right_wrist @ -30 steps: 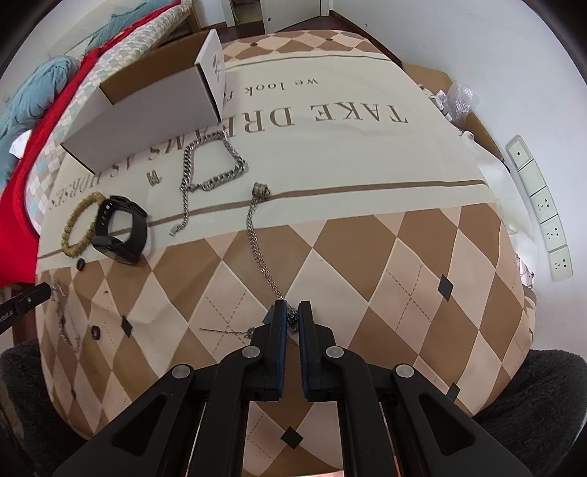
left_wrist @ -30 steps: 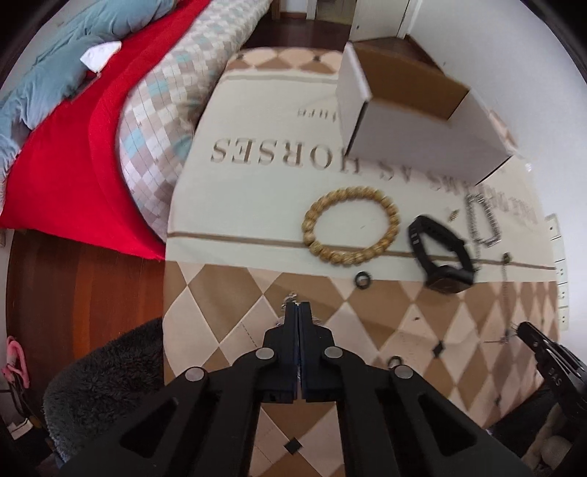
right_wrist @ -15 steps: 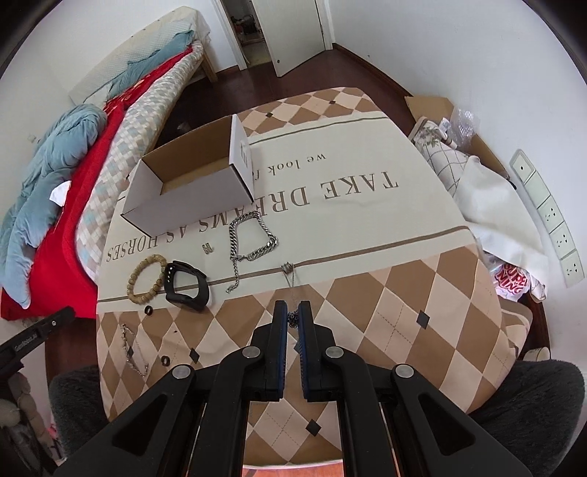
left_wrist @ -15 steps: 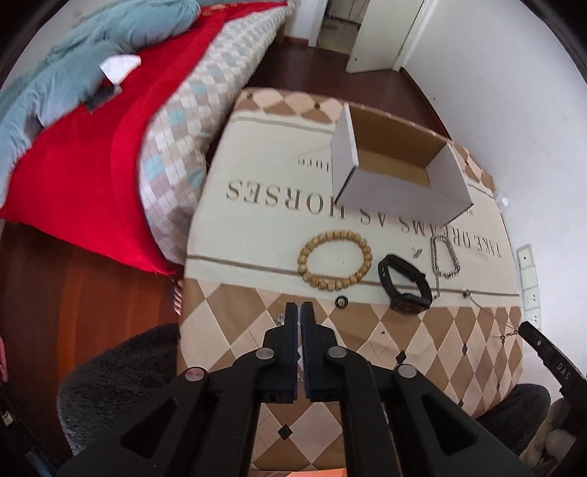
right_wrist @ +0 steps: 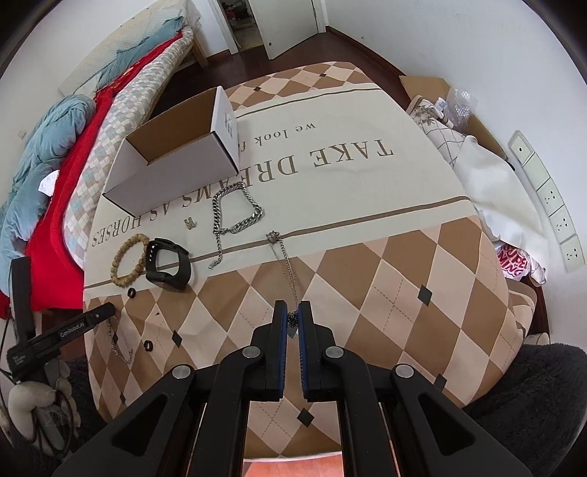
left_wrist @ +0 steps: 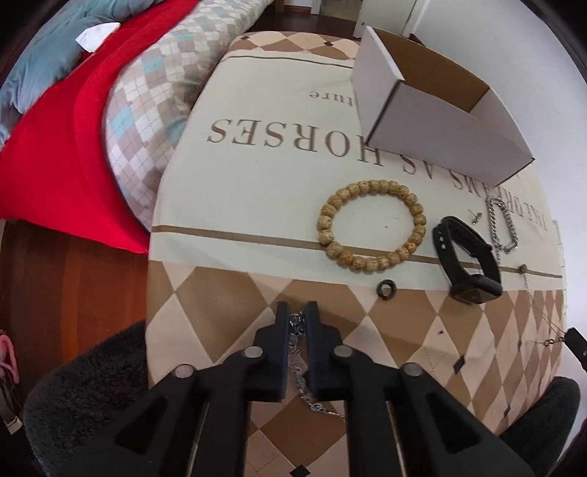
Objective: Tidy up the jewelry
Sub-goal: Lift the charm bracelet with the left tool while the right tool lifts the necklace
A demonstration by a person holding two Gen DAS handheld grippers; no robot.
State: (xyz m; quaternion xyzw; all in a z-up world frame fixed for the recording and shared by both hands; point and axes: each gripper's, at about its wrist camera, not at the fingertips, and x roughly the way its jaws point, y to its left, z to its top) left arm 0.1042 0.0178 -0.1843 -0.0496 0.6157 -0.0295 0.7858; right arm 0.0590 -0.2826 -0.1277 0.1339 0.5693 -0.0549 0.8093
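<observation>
Silver chain [left_wrist: 298, 361] between the closing left gripper [left_wrist: 296, 312] fingers, on the cloth.

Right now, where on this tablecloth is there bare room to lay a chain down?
Bare: the cream band right of the silver curb chain, and the diamonds right of the right gripper. Crowded: below the cardboard box, around the bead bracelet and black watch.

walls [right_wrist: 422, 33]: white, looking plain, sockets [right_wrist: 550, 205] running down one side
floor [left_wrist: 66, 279]: dark reddish wood showing
bed [right_wrist: 121, 95]: sitting alongside, red blanket [left_wrist: 47, 146] and blue duvet [right_wrist: 40, 146] piling up
door [right_wrist: 290, 25]: white, standing open
light: soft daylight coming in
</observation>
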